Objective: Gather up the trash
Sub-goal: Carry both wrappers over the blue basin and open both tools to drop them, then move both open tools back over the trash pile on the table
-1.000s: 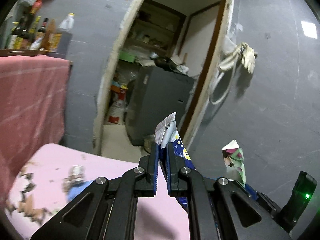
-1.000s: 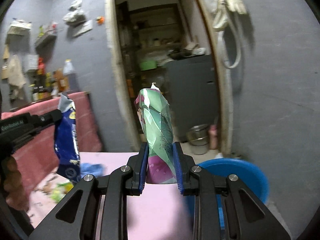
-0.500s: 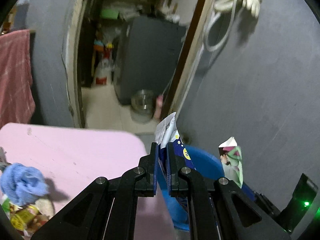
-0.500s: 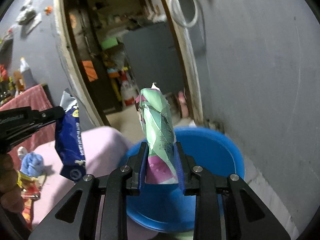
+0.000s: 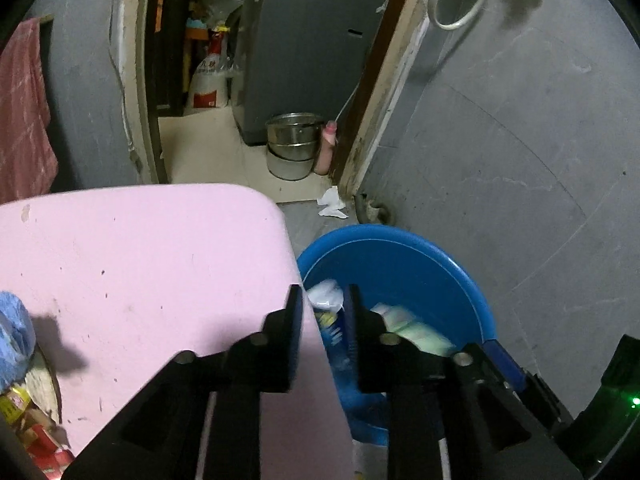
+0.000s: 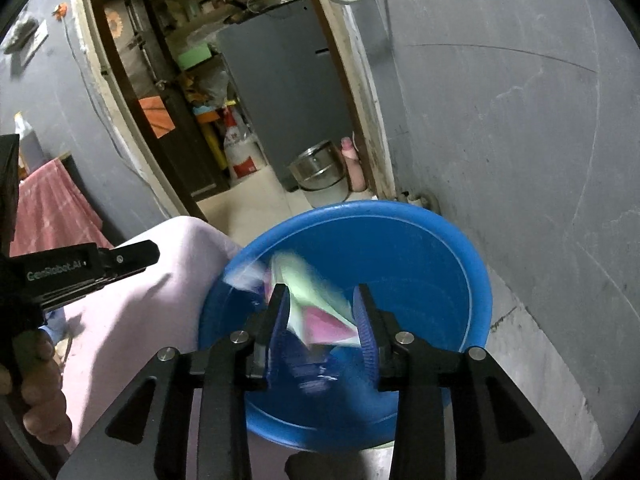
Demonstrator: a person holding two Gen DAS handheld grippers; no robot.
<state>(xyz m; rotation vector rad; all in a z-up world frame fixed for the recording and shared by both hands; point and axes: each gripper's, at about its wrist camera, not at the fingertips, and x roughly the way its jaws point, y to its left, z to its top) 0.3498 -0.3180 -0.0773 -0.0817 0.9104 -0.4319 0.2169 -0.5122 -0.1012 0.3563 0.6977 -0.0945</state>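
A blue plastic basin (image 5: 420, 264) (image 6: 420, 248) stands on the floor beside the pink table (image 5: 140, 260). My left gripper (image 5: 322, 304) is open over the table's corner and the basin; a blue snack wrapper (image 5: 332, 320) shows blurred between its fingers, dropping into the basin. My right gripper (image 6: 322, 304) is open above the basin; a green and pink wrapper (image 6: 316, 300), blurred, falls from between its fingers. That wrapper also shows in the left wrist view (image 5: 412, 326). The left gripper shows at the left of the right wrist view (image 6: 132, 254).
More wrappers (image 5: 28, 420) and a blue cloth (image 5: 14, 340) lie at the table's left edge. An open doorway holds steel pots (image 5: 292, 148), a white sack (image 5: 210, 84) and a grey cabinet (image 5: 312, 40). A grey wall (image 5: 520, 140) stands right of the basin.
Both grippers swung down and right over the basin and opened. The blue wrapper and the green and pink wrapper left the fingers and are falling into the basin.
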